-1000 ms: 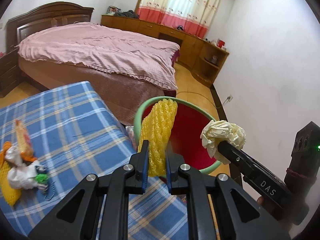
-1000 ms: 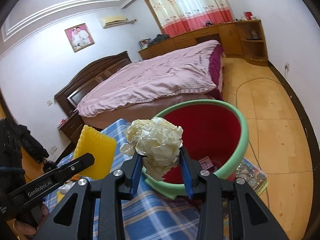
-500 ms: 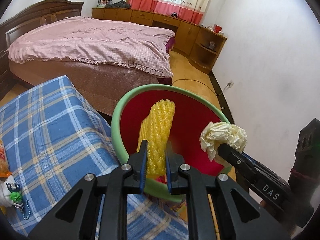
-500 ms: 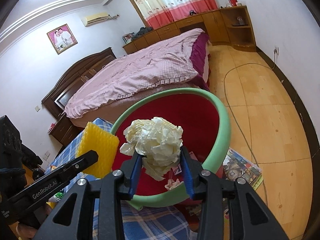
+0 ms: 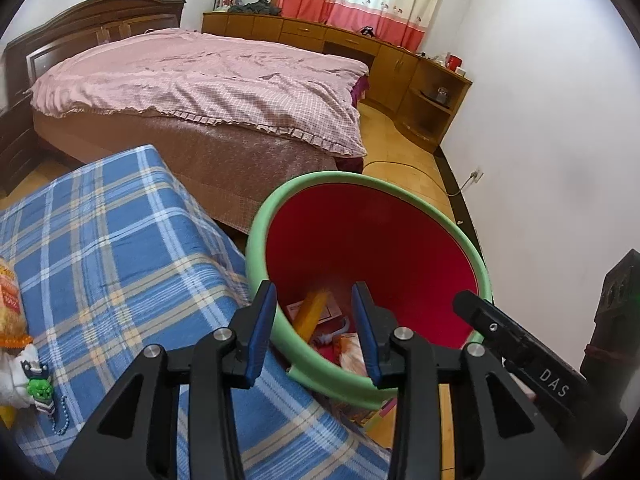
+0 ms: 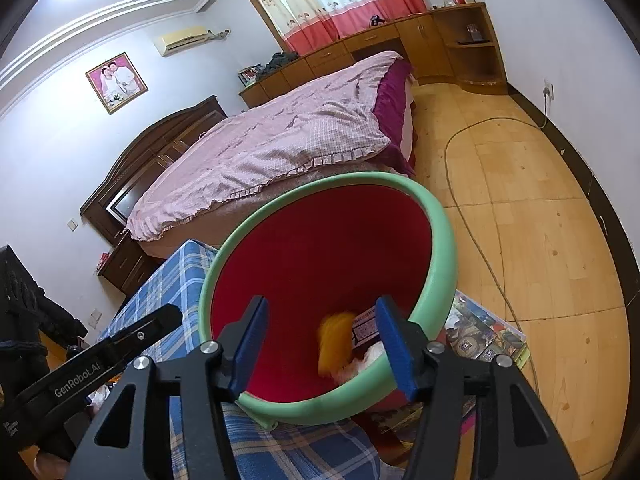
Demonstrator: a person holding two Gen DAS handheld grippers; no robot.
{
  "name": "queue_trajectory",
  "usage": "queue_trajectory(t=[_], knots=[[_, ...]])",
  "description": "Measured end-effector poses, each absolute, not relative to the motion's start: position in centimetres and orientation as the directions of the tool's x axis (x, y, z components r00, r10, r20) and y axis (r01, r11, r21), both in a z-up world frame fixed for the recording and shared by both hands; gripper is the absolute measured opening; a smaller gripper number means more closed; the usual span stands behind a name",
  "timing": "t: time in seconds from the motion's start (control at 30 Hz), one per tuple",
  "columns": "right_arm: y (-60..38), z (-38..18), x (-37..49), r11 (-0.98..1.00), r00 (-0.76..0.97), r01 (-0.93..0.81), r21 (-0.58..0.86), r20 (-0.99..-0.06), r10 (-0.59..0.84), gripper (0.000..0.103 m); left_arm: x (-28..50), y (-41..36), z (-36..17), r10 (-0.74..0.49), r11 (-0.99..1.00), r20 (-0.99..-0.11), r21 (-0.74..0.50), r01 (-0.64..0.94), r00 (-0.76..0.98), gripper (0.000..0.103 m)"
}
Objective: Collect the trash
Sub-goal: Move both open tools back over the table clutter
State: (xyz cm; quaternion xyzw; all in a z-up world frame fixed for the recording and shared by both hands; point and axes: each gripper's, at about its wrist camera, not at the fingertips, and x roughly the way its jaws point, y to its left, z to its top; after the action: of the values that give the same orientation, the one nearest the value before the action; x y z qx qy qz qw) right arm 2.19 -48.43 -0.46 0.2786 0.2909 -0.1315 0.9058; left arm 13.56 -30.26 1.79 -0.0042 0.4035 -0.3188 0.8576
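Both pieces released since a second ago: yellow foam net (image 5: 314, 314) now lies inside the red bin (image 5: 372, 240); paper wad not clearly seen. Left claw (image 5: 314, 334) and right claw (image 6: 322, 344) opening, empty. Next: return to the plaid surface (image 5: 120, 248) for remaining litter (image 5: 24, 356), count unclear.

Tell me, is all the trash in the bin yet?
Not all. The yellow foam net lies in the red bin among other scraps. Both the left tongs and right tongs are opening with nothing between them. Bits of litter wait on the checked cloth.
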Motion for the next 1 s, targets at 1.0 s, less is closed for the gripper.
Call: queue_trajectory(t=[1.0], knots=[[-38.8, 4.6, -1.0, 0.874, 0.842, 0.246, 0.419, -0.538, 0.022, 0.069, 8.6, -15.7, 6.3, -0.412, 0.91, -0.629, -0.257, 0.324, 0.659, 0.039]])
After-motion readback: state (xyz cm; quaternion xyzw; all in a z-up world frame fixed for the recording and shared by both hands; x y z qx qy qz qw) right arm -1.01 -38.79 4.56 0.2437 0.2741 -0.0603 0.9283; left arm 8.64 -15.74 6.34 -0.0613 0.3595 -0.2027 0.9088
